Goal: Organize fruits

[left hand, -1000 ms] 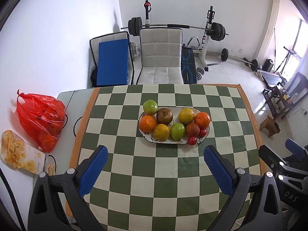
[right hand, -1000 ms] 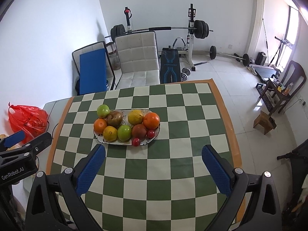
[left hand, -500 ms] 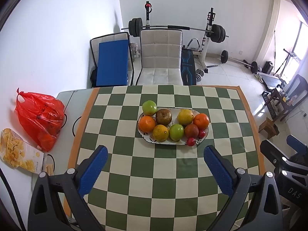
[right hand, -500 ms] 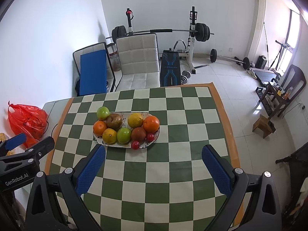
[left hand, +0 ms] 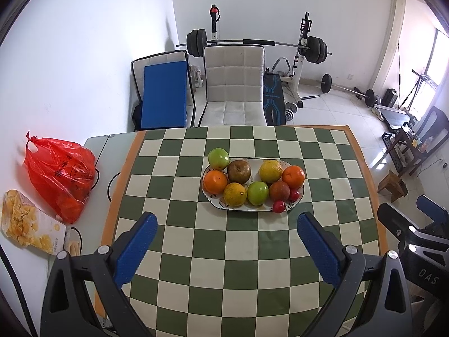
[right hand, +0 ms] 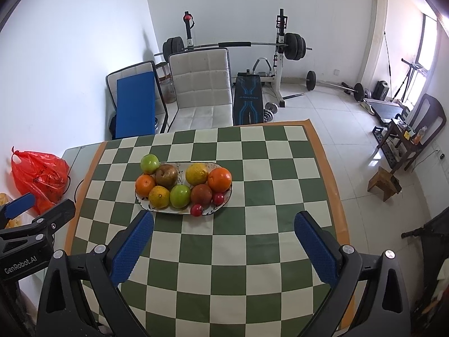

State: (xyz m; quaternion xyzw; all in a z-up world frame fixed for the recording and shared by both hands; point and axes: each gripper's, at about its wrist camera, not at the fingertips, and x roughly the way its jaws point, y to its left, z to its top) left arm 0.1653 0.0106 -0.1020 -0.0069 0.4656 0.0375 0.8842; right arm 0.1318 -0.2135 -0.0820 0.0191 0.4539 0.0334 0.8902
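A white oval plate (left hand: 289, 210) (right hand: 168, 212) sits mid-table on the green checked cloth. It holds several fruits: a green apple (left hand: 218, 158) at its far left rim, a brown pear (left hand: 239, 171), oranges (left hand: 293, 176), a yellow citrus (left hand: 270, 171), another green apple (left hand: 257, 193) and small red fruits (left hand: 279, 206). My left gripper (left hand: 227, 236) is open and empty, high above the near table. My right gripper (right hand: 223, 236) is open and empty too, to the right of the plate. Each gripper shows at the edge of the other's view.
A red plastic bag (left hand: 60, 171) and a snack packet (left hand: 26, 223) lie on the table's left end. A white chair (left hand: 234, 84) and a blue board (left hand: 164, 95) stand behind the table. Weight equipment (left hand: 303, 53) fills the far room. A small wooden stool (left hand: 391, 185) stands on the right floor.
Both grippers have drawn back and up a little, so the plate looks slightly smaller and farther. Nothing on the table has moved.
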